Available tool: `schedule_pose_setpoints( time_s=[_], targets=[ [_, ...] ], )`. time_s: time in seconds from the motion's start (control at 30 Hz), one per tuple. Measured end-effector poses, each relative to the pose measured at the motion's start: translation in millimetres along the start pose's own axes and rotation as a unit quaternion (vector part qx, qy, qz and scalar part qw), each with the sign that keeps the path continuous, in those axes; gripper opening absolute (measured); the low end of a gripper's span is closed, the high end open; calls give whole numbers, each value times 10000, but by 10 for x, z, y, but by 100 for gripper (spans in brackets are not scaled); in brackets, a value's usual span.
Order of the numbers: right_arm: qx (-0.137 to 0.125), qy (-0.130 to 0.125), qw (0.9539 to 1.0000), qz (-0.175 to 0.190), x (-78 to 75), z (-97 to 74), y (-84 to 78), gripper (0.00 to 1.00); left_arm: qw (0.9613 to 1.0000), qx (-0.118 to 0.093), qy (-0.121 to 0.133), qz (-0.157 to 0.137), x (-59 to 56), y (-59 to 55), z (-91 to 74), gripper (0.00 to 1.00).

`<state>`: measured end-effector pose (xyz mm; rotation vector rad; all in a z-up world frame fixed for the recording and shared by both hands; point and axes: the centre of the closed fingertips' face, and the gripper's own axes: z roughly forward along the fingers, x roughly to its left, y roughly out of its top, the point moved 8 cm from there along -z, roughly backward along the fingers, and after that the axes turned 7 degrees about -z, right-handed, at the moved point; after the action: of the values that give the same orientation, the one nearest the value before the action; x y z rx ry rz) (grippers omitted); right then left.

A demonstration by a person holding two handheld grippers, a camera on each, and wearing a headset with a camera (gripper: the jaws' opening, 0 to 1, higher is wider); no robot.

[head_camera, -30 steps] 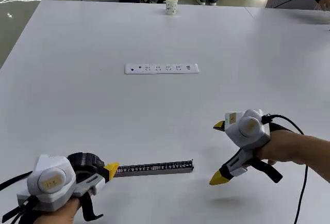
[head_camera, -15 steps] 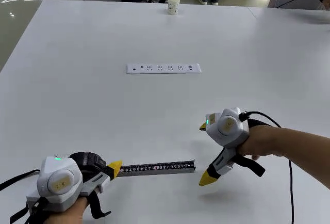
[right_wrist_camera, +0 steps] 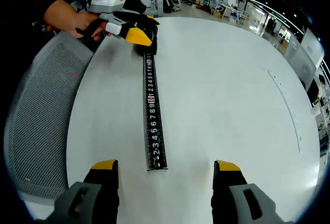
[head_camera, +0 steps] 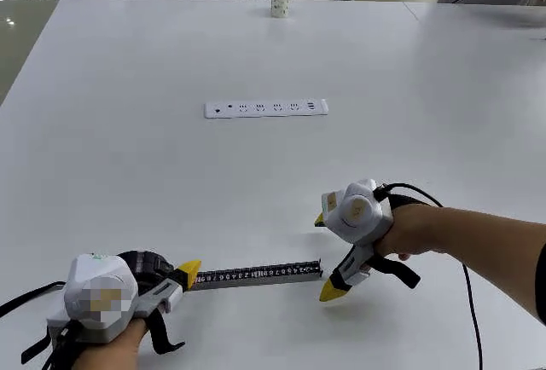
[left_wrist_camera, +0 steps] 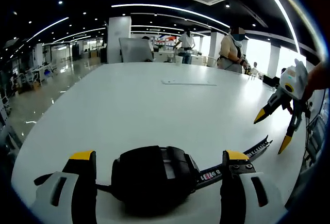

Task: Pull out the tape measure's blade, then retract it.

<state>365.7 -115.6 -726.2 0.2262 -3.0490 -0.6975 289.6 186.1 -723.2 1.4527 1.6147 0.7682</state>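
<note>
A black tape measure (head_camera: 147,266) lies at the near left of the white table (head_camera: 256,174), its case (left_wrist_camera: 154,175) held between the jaws of my left gripper (left_wrist_camera: 160,157), which is shut on it. The blade (head_camera: 256,274) lies flat, drawn out to the right, numbers up. My right gripper (right_wrist_camera: 166,165) is open, one yellow fingertip on each side of the blade's end hook (right_wrist_camera: 157,166) without touching it. In the head view the right gripper (head_camera: 327,256) hangs just right of the blade's end (head_camera: 317,265).
A white power strip (head_camera: 266,108) lies mid-table and a paper cup (head_camera: 280,0) stands at the far edge. A grey mesh chair back (right_wrist_camera: 41,110) is beside the table's near edge. People stand in the background beyond the table.
My right gripper has moved left and down to the blade's free end and now straddles it. The left gripper and the tape measure have stayed put, with the blade the same length.
</note>
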Motion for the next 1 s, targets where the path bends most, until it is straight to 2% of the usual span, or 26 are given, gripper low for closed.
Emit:
schedule_pose_setpoints(
  time_s=[0.13,0.23,0.37,0.57,0.73,1.0],
  targets=[
    [26,138,9999,-4,41,12,-5,61,10000,21,-4,11,0,-47,-6,99],
    [64,109,9999,-112,60,31,-5,59,10000,38,8,-7,1,-69,-13,99],
    [33,87,9998,-188,63,31,16,50,10000,40,-13,-50,-13,-87,-11,99],
    [142,77,9995,-263,80,38,5,32,9999,3,-10,-128,-18,-84,-10,99],
    [187,111,9994,-285,99,34,-19,25,9998,-34,15,-203,-1,-58,-33,99],
    [166,81,9995,-257,101,60,11,21,9998,-58,-10,-166,-5,-47,-39,99]
  ],
)
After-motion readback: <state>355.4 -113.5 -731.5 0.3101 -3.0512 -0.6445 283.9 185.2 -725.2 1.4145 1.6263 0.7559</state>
